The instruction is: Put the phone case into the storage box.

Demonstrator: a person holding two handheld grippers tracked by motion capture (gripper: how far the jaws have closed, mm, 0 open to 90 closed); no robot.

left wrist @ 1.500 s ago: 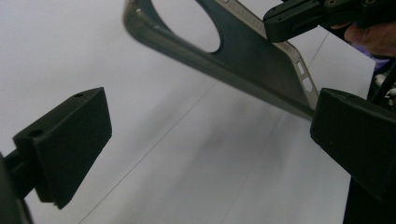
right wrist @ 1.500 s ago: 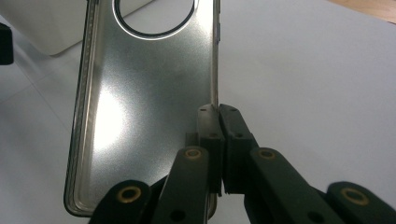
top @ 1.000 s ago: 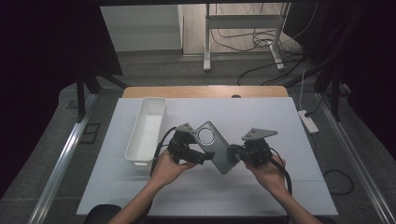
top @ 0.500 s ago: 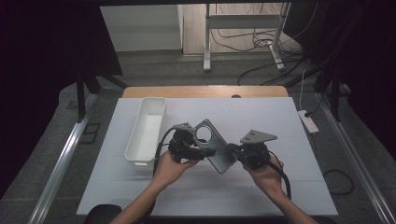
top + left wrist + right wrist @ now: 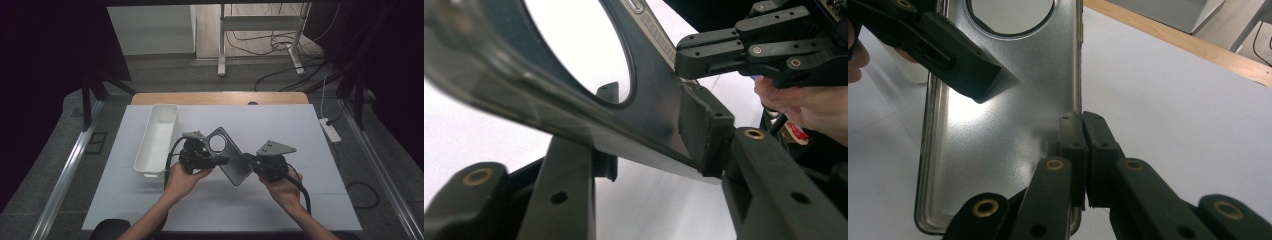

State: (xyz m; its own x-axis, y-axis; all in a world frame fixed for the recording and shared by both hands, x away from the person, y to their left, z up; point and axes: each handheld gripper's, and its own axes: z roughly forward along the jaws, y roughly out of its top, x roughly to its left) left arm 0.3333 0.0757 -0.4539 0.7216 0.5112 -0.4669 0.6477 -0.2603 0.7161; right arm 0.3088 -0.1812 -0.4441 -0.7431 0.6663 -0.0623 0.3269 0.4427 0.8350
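The phone case [image 5: 228, 157] hangs above the desk [image 5: 300, 130], its edge pinched by the right gripper [image 5: 1082, 131]; the left gripper [image 5: 659, 132], fingers just closing, clamps its other side.

The phone case [image 5: 227, 156] is a dark, translucent grey shell with a large round camera opening [image 5: 218, 143] near its far end and a raised rim along its long edges. It is held up off the white table, tilted, its long axis running from far left to near right in the high view, roughly at the middle of the table. In the right gripper view [image 5: 1013, 115] its inner face shows smooth and shiny with a bright glare patch, the round hole at the top. In the left gripper view [image 5: 644, 115] it appears edge-on, slanting down to the right.
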